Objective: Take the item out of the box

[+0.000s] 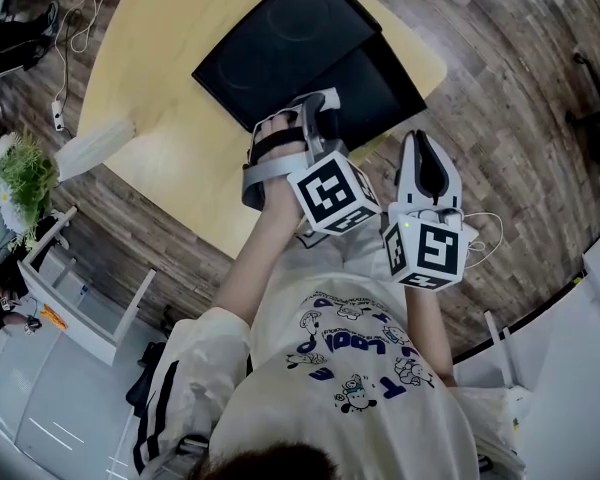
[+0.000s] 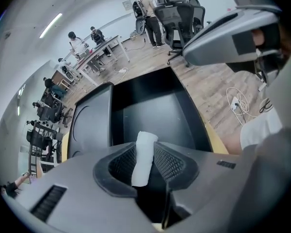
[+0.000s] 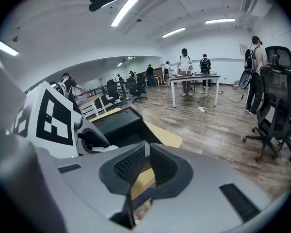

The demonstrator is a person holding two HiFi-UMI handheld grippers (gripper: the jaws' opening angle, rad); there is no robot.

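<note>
An open black box (image 1: 375, 93) lies on a pale yellow table (image 1: 160, 118), its lid (image 1: 280, 28) folded back beside it. My left gripper (image 1: 325, 103) reaches over the box's near edge. In the left gripper view a white, roll-shaped item (image 2: 144, 154) stands tilted between the pads, and the left gripper (image 2: 146, 152) is shut on it, with the box's dark inside (image 2: 155, 110) behind. My right gripper (image 1: 423, 140) hangs off the table's right edge, beside the left one. Its jaws (image 3: 147, 152) stand together with nothing between them.
The table's rounded edge (image 3: 165, 137) runs just under the right gripper, with wood floor (image 1: 520, 88) beyond. A plant (image 1: 20, 178) and a white shelf (image 1: 80, 303) stand at the left. Office chairs (image 3: 276, 106), desks with people (image 3: 191, 76) and a floor cable (image 2: 237, 103) lie farther off.
</note>
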